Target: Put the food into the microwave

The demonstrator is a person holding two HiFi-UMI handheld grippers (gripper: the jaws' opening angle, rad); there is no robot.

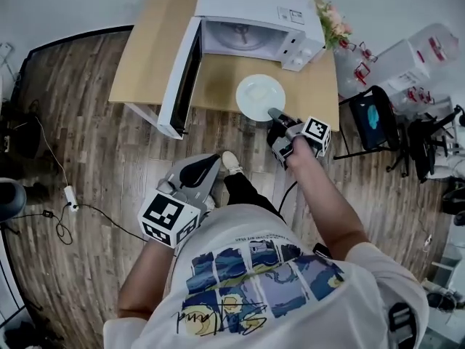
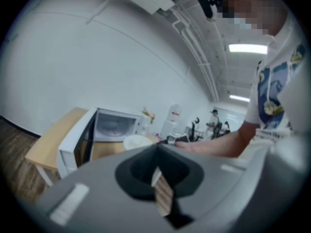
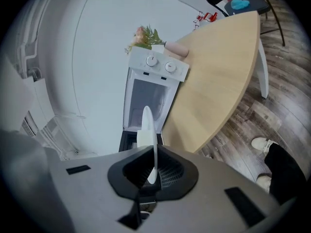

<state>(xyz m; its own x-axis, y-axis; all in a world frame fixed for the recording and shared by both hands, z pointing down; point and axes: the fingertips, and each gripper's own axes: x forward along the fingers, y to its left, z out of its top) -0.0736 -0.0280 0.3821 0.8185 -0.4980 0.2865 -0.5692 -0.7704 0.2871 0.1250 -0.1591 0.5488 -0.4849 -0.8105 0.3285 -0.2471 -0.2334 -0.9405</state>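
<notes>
Right claw (image 1: 277,114) is clamped tight on the rim of the white plate (image 1: 260,97), which has some pale food (image 1: 254,89) on it. It's over the worktop (image 1: 149,49), right in front of the microwave (image 1: 254,17), whose door (image 1: 182,78) hangs wide open. Left claw (image 1: 197,173) is pinched closed on nothing, near the person's shirt (image 1: 276,282).
</notes>
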